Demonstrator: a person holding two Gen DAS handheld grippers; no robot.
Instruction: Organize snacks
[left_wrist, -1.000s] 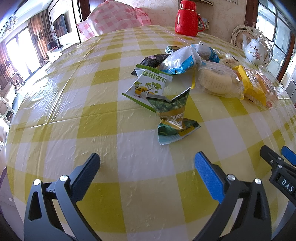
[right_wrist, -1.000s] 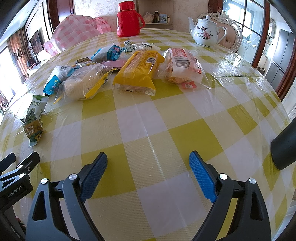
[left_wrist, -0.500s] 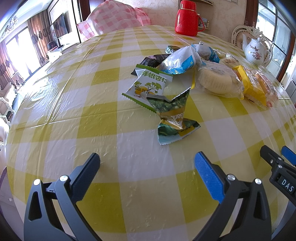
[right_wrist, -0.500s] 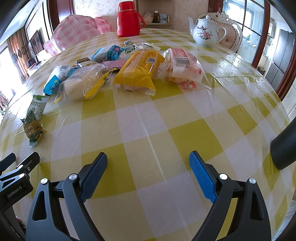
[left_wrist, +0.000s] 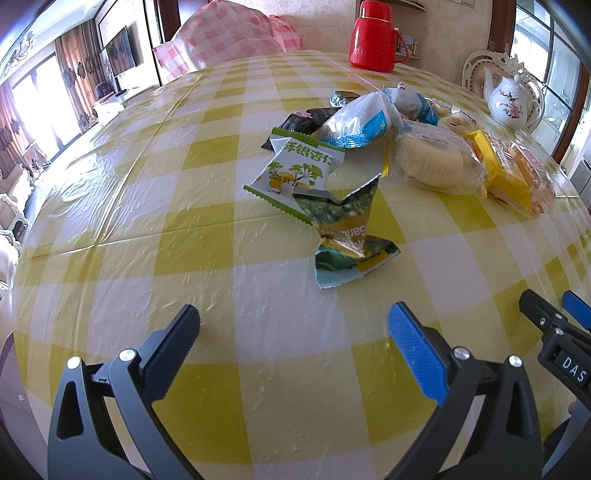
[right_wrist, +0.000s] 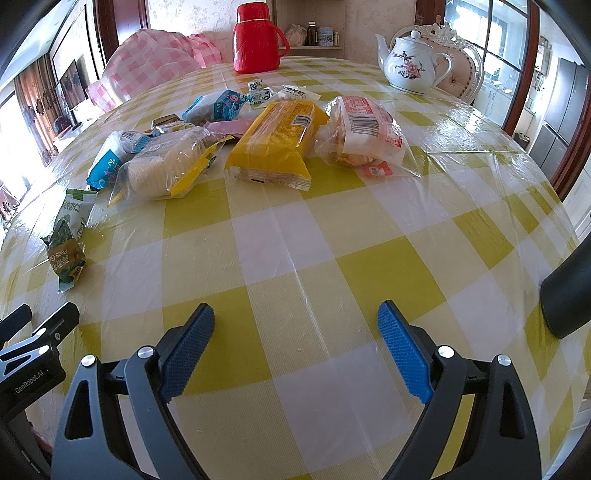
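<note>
Several snack packets lie in a loose row across the yellow-checked table. Nearest my left gripper (left_wrist: 293, 323) is a dark green pea packet (left_wrist: 345, 236), with a white-and-green packet (left_wrist: 295, 168) just behind it. Further right lie a clear bag of pale cakes (left_wrist: 432, 160) and a yellow pack (left_wrist: 504, 171). My left gripper is open and holds nothing. The right wrist view shows the yellow pack (right_wrist: 277, 142), a clear bag with a red label (right_wrist: 364, 131), the cake bag (right_wrist: 168, 166) and the pea packet (right_wrist: 66, 243). My right gripper (right_wrist: 295, 321) is open and holds nothing, well short of the snacks.
A red thermos (right_wrist: 256, 38) and a white flowered teapot (right_wrist: 410, 61) stand at the table's far side. A pink checked cloth (left_wrist: 225, 38) covers something behind the table. The other gripper's body shows at each view's edge (left_wrist: 561, 347) (right_wrist: 29, 354). A dark object (right_wrist: 569, 295) sits at right.
</note>
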